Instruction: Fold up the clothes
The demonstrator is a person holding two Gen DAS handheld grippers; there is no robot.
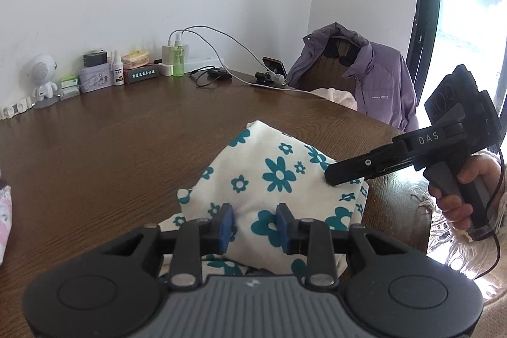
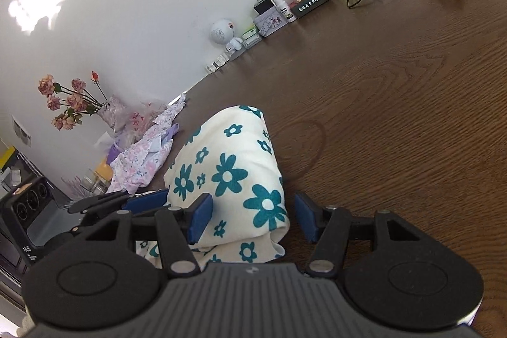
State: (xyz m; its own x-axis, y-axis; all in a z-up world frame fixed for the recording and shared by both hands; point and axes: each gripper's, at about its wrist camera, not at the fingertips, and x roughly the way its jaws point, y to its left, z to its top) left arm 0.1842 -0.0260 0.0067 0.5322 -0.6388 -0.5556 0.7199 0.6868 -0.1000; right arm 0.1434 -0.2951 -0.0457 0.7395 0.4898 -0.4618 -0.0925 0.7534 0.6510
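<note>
Both tongs (image 1: 255,225) (image 2: 253,219) astride lengthwise floral cloth (image 2: 234,173)

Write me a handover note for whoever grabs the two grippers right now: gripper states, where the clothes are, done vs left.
Left gripper: jaws apart, floral cloth between the pads, no clear pinch.
Right gripper: jaws wide, straddling the folded end of the same cloth, not clamped.
Floral cloth: white with teal flowers, folded into a compact bundle near the front edge of the wooden table.
Second garment, pink floral garment, lies unfolded at the table's left end beside the dried roses.
Done: the teal-flower cloth looks mostly folded.
Left: probably tidy or set it aside, then fold the pink one.
</note>
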